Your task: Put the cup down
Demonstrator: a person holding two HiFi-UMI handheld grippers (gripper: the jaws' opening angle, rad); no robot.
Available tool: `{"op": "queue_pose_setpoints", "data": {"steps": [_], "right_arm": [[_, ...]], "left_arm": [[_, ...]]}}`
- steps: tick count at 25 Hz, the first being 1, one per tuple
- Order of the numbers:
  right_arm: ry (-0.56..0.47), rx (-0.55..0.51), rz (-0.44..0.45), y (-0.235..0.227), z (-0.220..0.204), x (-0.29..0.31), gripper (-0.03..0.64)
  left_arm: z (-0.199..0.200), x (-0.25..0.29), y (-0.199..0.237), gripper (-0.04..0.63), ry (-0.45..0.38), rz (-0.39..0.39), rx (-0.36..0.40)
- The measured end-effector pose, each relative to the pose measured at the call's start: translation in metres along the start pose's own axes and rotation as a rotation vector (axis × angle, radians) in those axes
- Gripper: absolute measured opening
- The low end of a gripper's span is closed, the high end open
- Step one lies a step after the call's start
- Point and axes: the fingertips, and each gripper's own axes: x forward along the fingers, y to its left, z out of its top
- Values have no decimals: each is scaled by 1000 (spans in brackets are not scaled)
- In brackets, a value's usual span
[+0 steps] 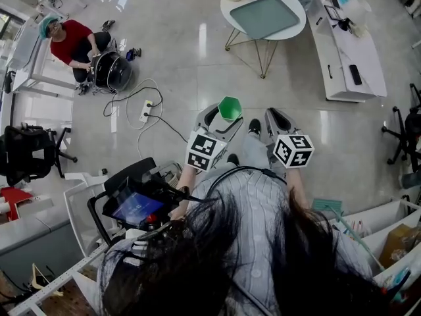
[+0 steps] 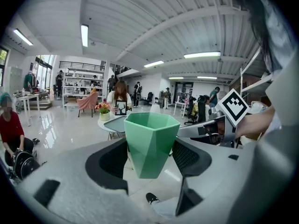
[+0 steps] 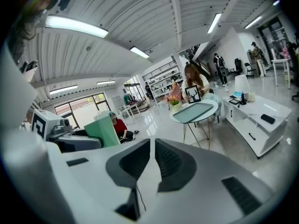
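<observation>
Cup: not yet down, your left claw clamps it upright in mid-air, table well ahead; right claw closed, empty.

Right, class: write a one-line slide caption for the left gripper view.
Left gripper holds an upright green faceted cup between its jaws, with a round table ahead in a bright hall.

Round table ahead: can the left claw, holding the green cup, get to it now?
Probably not from here: the left claw, shut on the green cup, is well short of the round table. Only floor lies between, so stepping forward should do.
</observation>
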Motion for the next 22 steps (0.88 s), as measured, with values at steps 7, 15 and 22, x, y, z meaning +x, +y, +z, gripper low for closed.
{"op": "queue_pose_setpoints", "data": {"steps": [7,15,22], "right_arm": [[20,2,27,-32,30,46,51],[29,11,43,-81,73,91,51],[36,15,49,-121,101,119,51]], "left_arm": [[16,42,31,313,16,28,-27],[48,103,55,313,18,47,-41],[70,151,73,313,39,58,-42]]}}
